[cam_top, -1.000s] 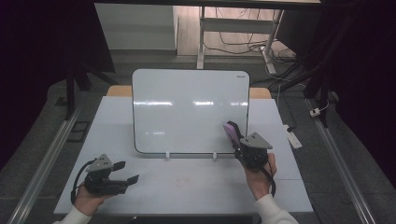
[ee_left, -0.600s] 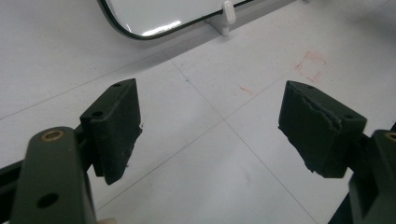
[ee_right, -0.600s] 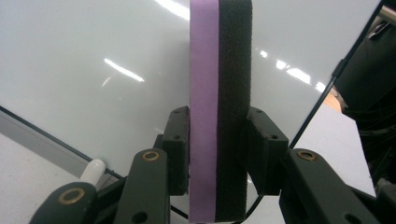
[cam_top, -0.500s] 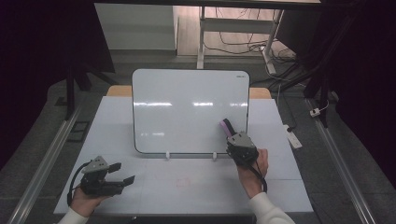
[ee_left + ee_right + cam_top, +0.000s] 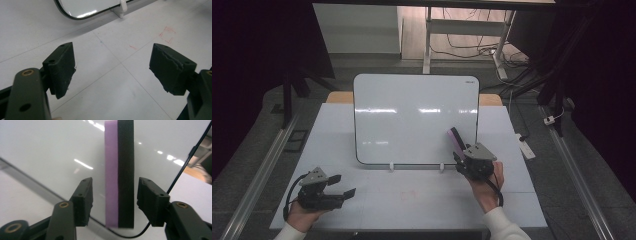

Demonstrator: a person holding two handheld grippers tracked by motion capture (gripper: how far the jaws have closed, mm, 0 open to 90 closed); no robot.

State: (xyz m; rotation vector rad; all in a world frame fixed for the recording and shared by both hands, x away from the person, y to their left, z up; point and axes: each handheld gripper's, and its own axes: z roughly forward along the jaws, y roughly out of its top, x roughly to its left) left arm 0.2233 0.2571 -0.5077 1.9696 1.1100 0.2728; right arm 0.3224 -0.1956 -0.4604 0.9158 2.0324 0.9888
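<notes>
A white board (image 5: 412,115) stands upright on small feet at the middle of the table. An eraser with a purple layer and a black layer (image 5: 456,140) rests edge-on against the board's lower right part. My right gripper (image 5: 460,157) sits just below it. In the right gripper view the eraser (image 5: 119,175) stands between the jaws of the right gripper (image 5: 114,195) with a gap on each side. Those jaws have just been opening, and the pads are off the eraser. My left gripper (image 5: 342,186) rests open at the table's front left, with nothing between its fingers (image 5: 62,67).
Faint red pen marks (image 5: 408,194) lie on the white table (image 5: 512,200) in front of the board. The board's corner and one foot (image 5: 121,10) appear ahead of the left gripper. A white power strip (image 5: 524,145) lies off the table's right edge.
The right gripper's jaws have parted from the eraser, which stays against the board. The right hand shifted only slightly. The left hand has not moved.
</notes>
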